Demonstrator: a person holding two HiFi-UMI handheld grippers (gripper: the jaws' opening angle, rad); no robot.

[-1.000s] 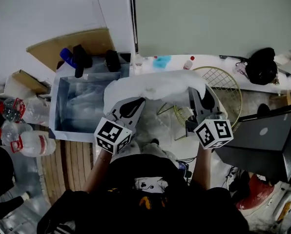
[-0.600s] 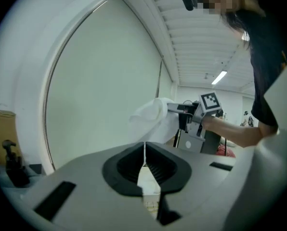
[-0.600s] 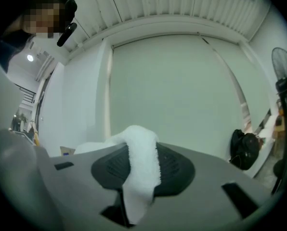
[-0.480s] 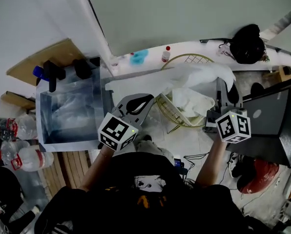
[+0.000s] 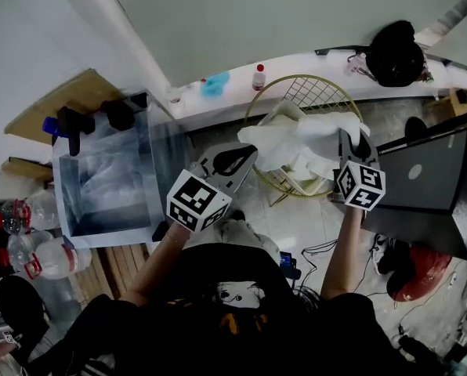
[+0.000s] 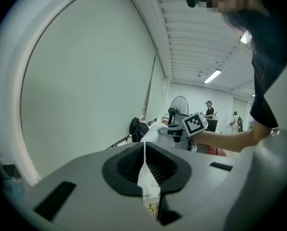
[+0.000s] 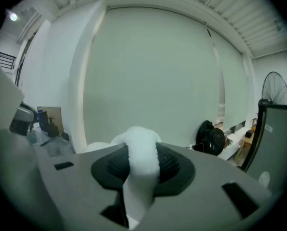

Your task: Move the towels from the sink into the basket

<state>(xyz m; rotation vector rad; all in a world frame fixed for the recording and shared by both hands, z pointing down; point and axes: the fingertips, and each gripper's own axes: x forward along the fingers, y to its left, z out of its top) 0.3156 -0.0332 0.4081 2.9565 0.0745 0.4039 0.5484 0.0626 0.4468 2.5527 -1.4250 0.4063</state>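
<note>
Holding: one white towel (image 5: 296, 141), stretched between both my grippers.
Left gripper (image 5: 240, 157): jaws almost together, pinching a thin edge of the towel.
Right gripper (image 5: 357, 141): jaws clamped on a thick, rolled fold of the same towel.
Towel's place: in the air over the wire basket (image 5: 316, 84), with its middle sagging toward the basket's inside.
Sink (image 5: 100, 235): off to my left, well apart from the towel.
Basket's place: between the sink and a black box (image 5: 421, 202) on my right, just below the white ledge (image 5: 296, 69) along the wall.
</note>
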